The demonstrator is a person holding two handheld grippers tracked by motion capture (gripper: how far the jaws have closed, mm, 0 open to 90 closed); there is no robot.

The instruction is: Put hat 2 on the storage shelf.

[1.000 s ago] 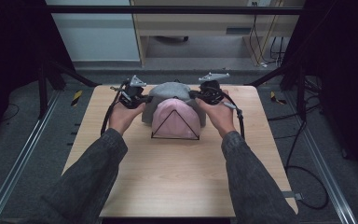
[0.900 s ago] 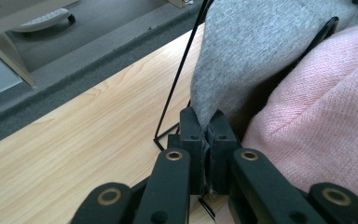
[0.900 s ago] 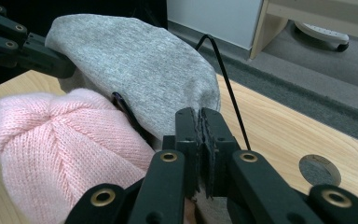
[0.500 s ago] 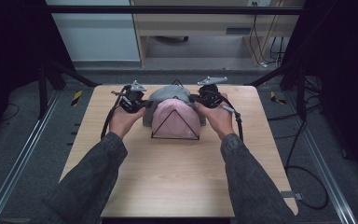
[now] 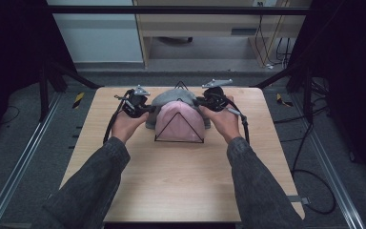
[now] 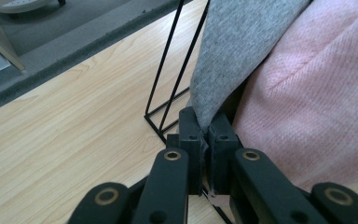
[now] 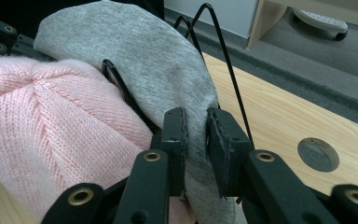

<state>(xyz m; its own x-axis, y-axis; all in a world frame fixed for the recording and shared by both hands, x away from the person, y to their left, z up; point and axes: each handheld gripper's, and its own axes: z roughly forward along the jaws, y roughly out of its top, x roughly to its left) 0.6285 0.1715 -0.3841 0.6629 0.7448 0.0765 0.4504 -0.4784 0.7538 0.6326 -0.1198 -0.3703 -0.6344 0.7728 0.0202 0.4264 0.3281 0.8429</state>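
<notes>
The table had a black wire rack near its far edge, with a pink hat in front and a grey hat behind. The left gripper and right gripper each pinched the grey hat's edge, one per side.

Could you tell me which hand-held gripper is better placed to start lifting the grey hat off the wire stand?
Neither clearly: the left hand-held gripper and right hand-held gripper both pinch the grey hat's edge, one at each side.
</notes>
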